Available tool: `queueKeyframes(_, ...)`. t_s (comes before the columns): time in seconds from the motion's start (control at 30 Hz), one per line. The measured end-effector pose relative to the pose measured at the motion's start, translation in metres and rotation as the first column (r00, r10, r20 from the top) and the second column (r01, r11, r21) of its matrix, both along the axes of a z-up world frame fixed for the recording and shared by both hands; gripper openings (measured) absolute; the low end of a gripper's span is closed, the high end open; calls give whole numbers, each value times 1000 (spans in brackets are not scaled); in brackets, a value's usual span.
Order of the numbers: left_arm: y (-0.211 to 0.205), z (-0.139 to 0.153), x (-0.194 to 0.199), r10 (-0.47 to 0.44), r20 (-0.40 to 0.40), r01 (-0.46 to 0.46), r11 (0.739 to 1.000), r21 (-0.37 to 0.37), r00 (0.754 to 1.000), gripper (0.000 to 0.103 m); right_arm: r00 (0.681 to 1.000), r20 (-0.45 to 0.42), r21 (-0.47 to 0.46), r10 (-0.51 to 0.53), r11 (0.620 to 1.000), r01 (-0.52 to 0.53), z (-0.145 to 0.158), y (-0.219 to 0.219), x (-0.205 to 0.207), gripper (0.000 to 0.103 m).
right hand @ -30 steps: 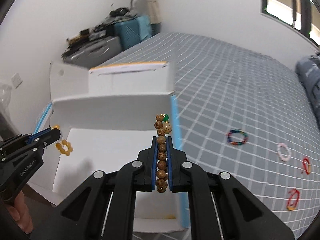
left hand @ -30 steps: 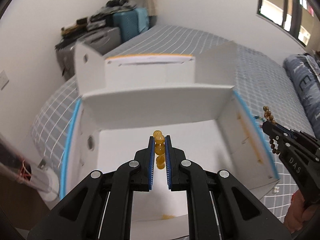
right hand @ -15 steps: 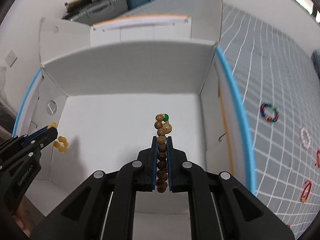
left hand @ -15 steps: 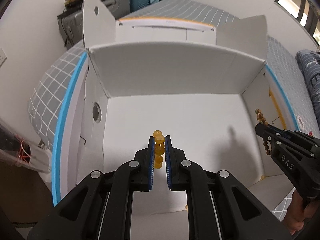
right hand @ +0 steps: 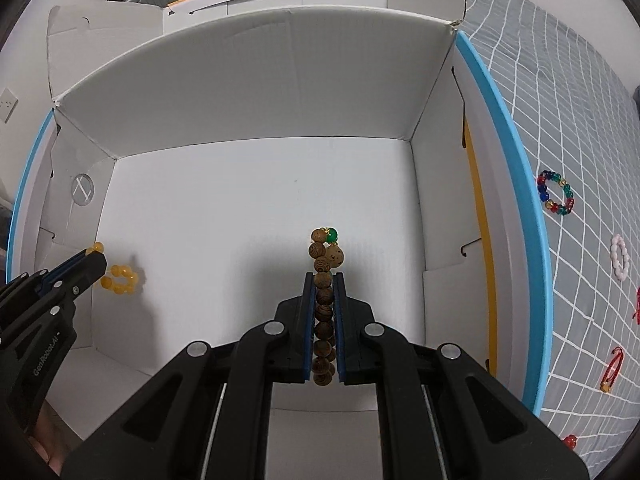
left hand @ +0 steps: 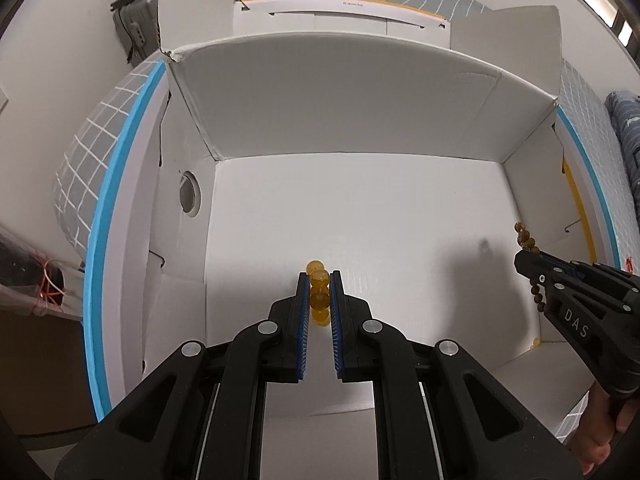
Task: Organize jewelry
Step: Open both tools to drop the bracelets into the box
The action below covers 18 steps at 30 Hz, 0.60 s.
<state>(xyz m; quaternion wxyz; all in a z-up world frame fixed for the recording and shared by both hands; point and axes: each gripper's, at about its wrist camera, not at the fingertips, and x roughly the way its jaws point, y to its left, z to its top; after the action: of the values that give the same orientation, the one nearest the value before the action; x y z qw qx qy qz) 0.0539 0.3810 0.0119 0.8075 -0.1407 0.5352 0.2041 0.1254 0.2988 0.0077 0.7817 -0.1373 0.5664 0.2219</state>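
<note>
A white cardboard box (left hand: 360,92) with open flaps stands on the bed; its floor is bare. My left gripper (left hand: 319,276) is shut on a yellow amber bead bracelet (left hand: 319,296) and holds it inside the box, above the floor. It also shows in the right wrist view (right hand: 96,258), with the bracelet (right hand: 120,278) hanging below the tips. My right gripper (right hand: 324,278) is shut on a brown wooden bead bracelet (right hand: 323,304) with a green bead, also inside the box (right hand: 256,92). In the left wrist view the right gripper (left hand: 526,256) sits at the right wall.
Several bracelets lie on the grey checked bedspread right of the box: a multicolour bead one (right hand: 555,198), a pale pink one (right hand: 620,257) and red cord ones (right hand: 611,368). Suitcases (left hand: 136,20) stand behind the box by the wall.
Both grippers have moved forward and down over the box rim into the box, each still holding its bracelet.
</note>
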Motion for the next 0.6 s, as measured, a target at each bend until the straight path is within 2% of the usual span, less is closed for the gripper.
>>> queueKeyframes(0.2,2,-2,-2,9,-9,-9,1000,7,1000,12,1000,4,6,9,1000,-9,1,0,1,10)
queueKeyframes(0.27,-1,-2,0,3,-14,-3,1000,21,1000,16,1000,22,0,17,1000,-17,4,1,-1,12)
queueKeyframes(0.3,-2,-1,-1,3,-14,-2,1000,26,1000,27,999,26,10,21,1000,-21,5,0,-2,17)
queueKeyframes(0.33,-2,1,-2,5,-9,-5,999,31,1000,36,999,32,15,23,1000,-24,6,-1,-2,32)
queueKeyframes(0.37,-2,3,-3,8,-4,-8,999,36,1000,39,999,44,21,25,999,-26,9,-1,-3,42)
queueKeyframes(0.43,-3,9,-5,15,13,-15,999,47,1000,47,998,54,35,27,999,-29,13,-3,-6,47)
queueKeyframes(0.5,-4,16,-8,21,32,-22,998,58,999,64,997,67,48,33,998,-36,17,-3,-9,57)
queueKeyframes(0.57,-5,24,-10,28,54,-32,996,79,998,75,995,93,60,32,997,-38,24,-2,-12,66)
queueKeyframes(0.6,-6,28,-12,32,65,-38,994,98,997,77,994,99,68,34,997,-41,26,-3,-14,68)
